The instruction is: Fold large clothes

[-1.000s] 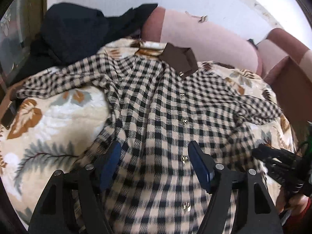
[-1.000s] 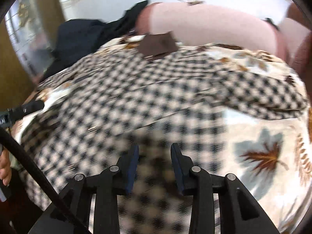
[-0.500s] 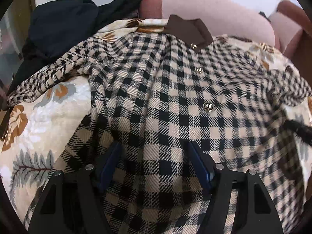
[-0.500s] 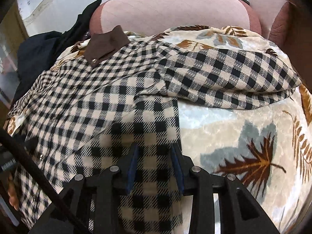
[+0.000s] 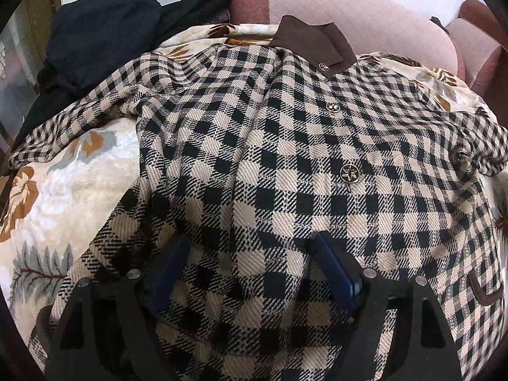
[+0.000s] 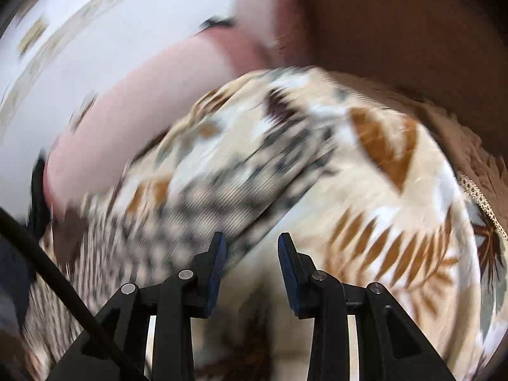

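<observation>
Checked coat [image 5: 285, 165] lies spread front-up on a leaf-print blanket [image 5: 63, 190], brown collar [image 5: 314, 44] toward the pink sofa back [image 5: 365, 9]; gold buttons [image 5: 348, 173] run down the front. Dark clothes [image 5: 104, 35] heaped at the blanket's far left corner. No containers seen.

Left gripper [image 5: 250, 273]: low over the coat's lower front, jaws just widened, released, cloth beneath them, nothing pinched. Right gripper [image 6: 250, 273]: part-open, empty (view badly blurred), over bare blanket just beside a checked sleeve [image 6: 222, 190].
</observation>
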{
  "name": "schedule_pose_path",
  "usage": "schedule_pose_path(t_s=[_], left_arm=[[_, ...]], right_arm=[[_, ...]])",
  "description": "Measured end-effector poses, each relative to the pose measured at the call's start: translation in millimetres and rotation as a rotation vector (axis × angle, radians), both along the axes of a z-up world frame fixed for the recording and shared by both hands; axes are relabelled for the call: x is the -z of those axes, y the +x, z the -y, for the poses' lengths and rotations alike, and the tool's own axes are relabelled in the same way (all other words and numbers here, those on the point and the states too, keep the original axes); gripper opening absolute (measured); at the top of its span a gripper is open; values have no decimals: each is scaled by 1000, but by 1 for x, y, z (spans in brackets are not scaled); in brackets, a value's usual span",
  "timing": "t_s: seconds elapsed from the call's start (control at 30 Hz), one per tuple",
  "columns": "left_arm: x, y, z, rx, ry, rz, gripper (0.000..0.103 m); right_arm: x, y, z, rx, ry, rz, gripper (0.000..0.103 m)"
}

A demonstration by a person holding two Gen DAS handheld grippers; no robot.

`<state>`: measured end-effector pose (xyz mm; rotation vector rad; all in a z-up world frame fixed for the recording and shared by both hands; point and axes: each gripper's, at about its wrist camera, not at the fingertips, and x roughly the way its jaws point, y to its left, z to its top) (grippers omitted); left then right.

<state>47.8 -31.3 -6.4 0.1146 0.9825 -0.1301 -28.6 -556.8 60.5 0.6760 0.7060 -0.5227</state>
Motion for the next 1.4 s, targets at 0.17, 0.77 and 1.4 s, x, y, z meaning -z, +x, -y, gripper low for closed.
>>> schedule_pose_path(t_s=[0.17, 0.77, 1.4], left_arm=[[1, 0, 2, 0, 12, 9, 83], [0, 0, 3, 2, 16, 8, 83], [-65, -27, -32, -7, -31, 180, 83]], right_arm=[[11, 26, 47, 26, 140, 63, 40], [-86, 78, 1, 27, -296, -137, 37], [-22, 24, -159, -383, -173, -89, 60]])
